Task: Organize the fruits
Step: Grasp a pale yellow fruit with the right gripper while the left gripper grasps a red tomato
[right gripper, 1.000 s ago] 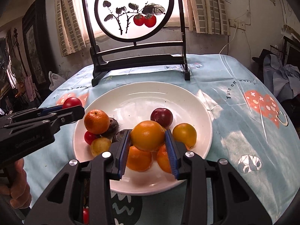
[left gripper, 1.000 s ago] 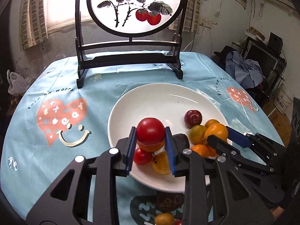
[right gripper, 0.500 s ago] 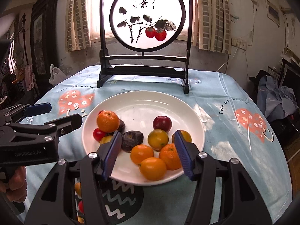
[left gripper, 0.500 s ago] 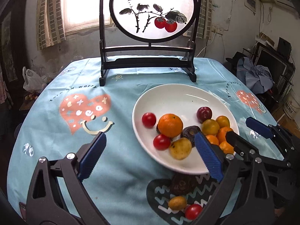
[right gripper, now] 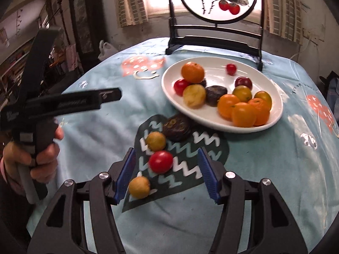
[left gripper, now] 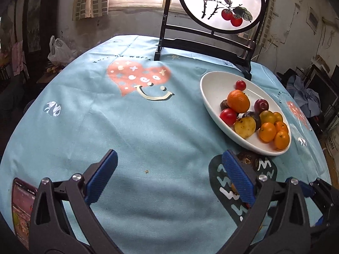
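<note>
A white plate (right gripper: 275, 97) holds several oranges, tomatoes, plums and yellow fruits; it also shows in the left wrist view (left gripper: 211, 91). On the cloth in front of it lie a dark wrinkled fruit (right gripper: 178, 127), a yellow fruit (right gripper: 156, 141), a red tomato (right gripper: 160, 161) and another yellow fruit (right gripper: 139, 187). My right gripper (right gripper: 167, 175) is open and empty, with the red tomato just ahead of its jaws. My left gripper (left gripper: 169, 180) is open and empty over bare cloth, left of the plate. It shows in the right wrist view (right gripper: 63, 103).
A black-framed round painted screen (left gripper: 220, 6) stands at the table's back. A phone (left gripper: 21, 209) lies at the near left edge. The round table wears a light blue cloth (left gripper: 106, 127) with heart prints. Clutter stands at the right beyond the table.
Both grippers let go of their fruit on the plate, opened and pulled back. The left one swung left over bare cloth; the right one drew back over the loose fruits.
</note>
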